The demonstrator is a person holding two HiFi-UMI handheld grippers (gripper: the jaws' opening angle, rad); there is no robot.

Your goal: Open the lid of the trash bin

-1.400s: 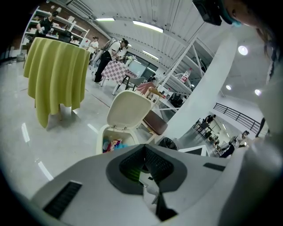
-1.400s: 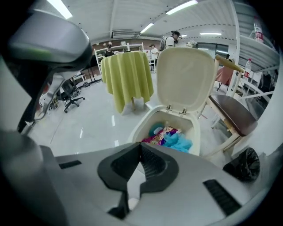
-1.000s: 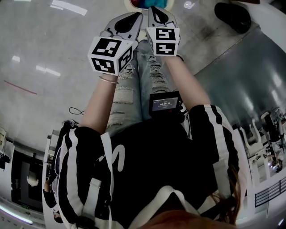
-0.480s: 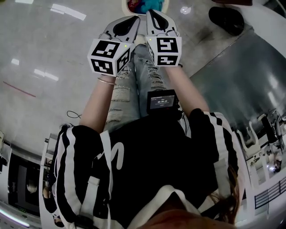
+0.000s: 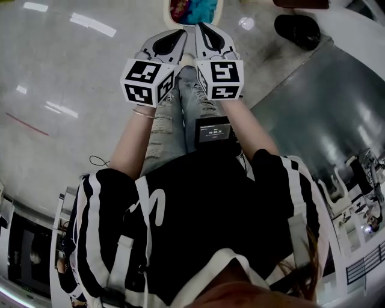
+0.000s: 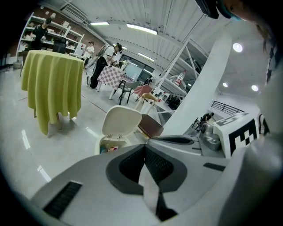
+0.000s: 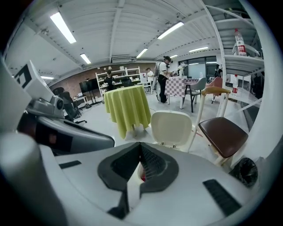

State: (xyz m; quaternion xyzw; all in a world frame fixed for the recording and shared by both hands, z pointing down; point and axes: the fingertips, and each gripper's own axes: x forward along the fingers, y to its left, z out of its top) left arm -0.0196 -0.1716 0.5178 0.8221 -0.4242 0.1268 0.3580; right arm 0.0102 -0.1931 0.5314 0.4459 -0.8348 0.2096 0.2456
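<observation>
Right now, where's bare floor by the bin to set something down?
Bare floor lies between the yellow-draped table and the trash bin, on its left. The right is crowded: a brown-seated chair stands close beside the open lid.

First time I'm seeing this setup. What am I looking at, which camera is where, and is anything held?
No robot here: a person stands holding a claw in each hand, each topped by a cube of square markers. The head view looks steeply down past the person's legs at the left claw and right claw. The two other pictures come from cameras riding on each claw, looking along its jaws. Both claws are shut, with nothing between them. On the floor ahead stands a cream trash bin, its lid already tipped up, colourful rubbish inside. Nearby are a yellow-draped table and a chair with a brown seat.
</observation>
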